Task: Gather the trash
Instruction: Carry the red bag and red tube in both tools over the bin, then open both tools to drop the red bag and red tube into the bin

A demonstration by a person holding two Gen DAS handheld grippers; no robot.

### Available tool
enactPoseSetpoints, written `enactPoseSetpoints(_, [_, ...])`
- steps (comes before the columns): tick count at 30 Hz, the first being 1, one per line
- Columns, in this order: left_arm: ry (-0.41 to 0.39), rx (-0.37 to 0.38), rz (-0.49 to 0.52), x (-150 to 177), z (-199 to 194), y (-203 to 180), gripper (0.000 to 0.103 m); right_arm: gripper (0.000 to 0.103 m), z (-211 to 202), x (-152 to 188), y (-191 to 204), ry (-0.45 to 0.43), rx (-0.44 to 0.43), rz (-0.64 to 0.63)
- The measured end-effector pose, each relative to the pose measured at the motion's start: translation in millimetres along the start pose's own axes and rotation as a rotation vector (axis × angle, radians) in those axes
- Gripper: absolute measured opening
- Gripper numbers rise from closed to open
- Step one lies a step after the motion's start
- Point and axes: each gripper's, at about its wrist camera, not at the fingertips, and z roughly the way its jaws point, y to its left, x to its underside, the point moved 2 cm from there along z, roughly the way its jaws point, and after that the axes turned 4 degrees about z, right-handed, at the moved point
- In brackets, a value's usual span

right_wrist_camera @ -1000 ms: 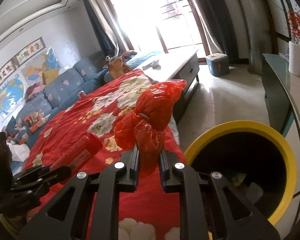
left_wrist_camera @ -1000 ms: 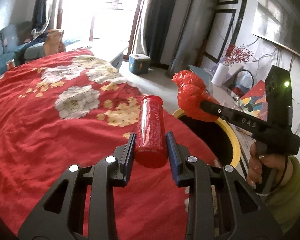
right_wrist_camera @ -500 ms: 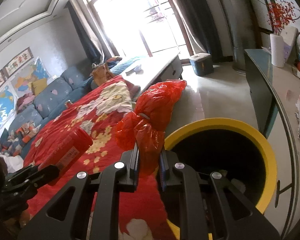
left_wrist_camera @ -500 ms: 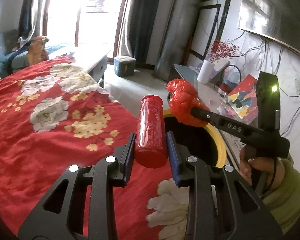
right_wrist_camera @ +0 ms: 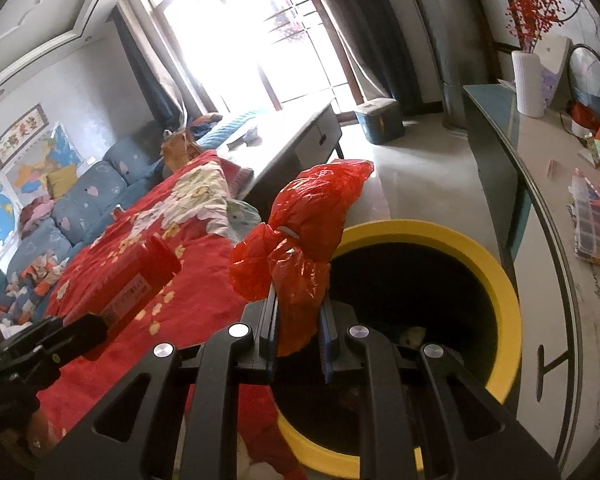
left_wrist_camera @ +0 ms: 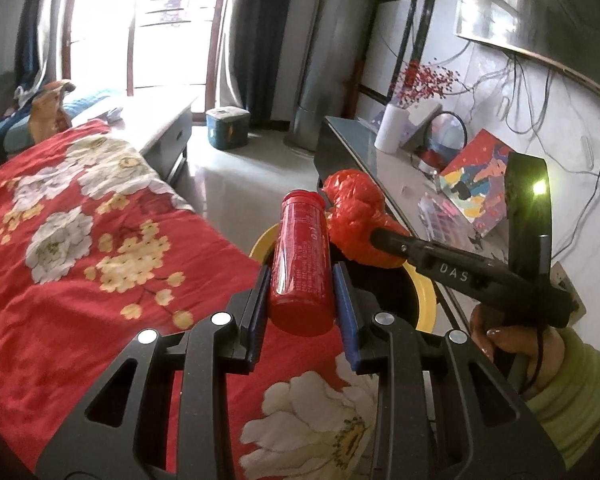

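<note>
Red plastic twice over. Left gripper (left_wrist_camera: 302,280) clamped on a red cylindrical canister (left_wrist_camera: 302,264), blue pads pressing its lower body, capped end pointing forward. Right gripper (right_wrist_camera: 298,308) pinched nearly closed on the neck of a knotted red plastic bag (right_wrist_camera: 308,236), bulk standing up beyond the jaws.

Both pieces of trash held aloft side by side at the near edge of the yellow-rimmed bin (right_wrist_camera: 500,280), beside the red floral bedcover (left_wrist_camera: 80,248). Probably gripped low and pointed outward so that a simple opening of the jaws drops each into the dark mouth.

From the left wrist: only a sliver of yellow rim behind the canister, plus the right hand (left_wrist_camera: 500,340) and green sleeve on the other tool's handle. From the right wrist: the whole bin opening, something pale at its bottom, the bag over the near part of the mouth, the canister off to the left above the bedcover and not over the bin.
</note>
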Motion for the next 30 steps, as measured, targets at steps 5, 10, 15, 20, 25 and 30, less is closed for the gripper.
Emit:
enactPoseSetpoints(5, [0.023,0.014,0.017,-2.5,13.5,-8.5,0.024,0.016,-1.5,6.3,-14.2,0.014,0.020,0.018])
enactPoseSetpoints(10, [0.038,0.021,0.032,-4.9,27.0,-14.6,0.024,0.016,-3.0,14.3,-25.9,0.030,0.039,0.034])
enactPoseSetpoints(15, [0.052,0.019,0.039,-8.0,39.9,-19.7,0.024,0.016,-3.6,21.9,-35.9,0.051,0.052,0.042])
enactPoseSetpoints(20, [0.068,0.017,0.058,-9.9,51.3,-25.3,0.024,0.016,-4.8,28.1,-42.7,0.073,0.059,0.045])
enactPoseSetpoints(25, [0.083,0.011,0.071,-8.4,62.3,-27.9,0.024,0.016,-6.6,33.2,-46.9,0.089,0.061,0.053])
enactPoseSetpoints(30, [0.099,0.015,0.074,-6.7,70.3,-29.1,0.024,0.016,-7.0,38.6,-50.6,0.106,0.070,0.065])
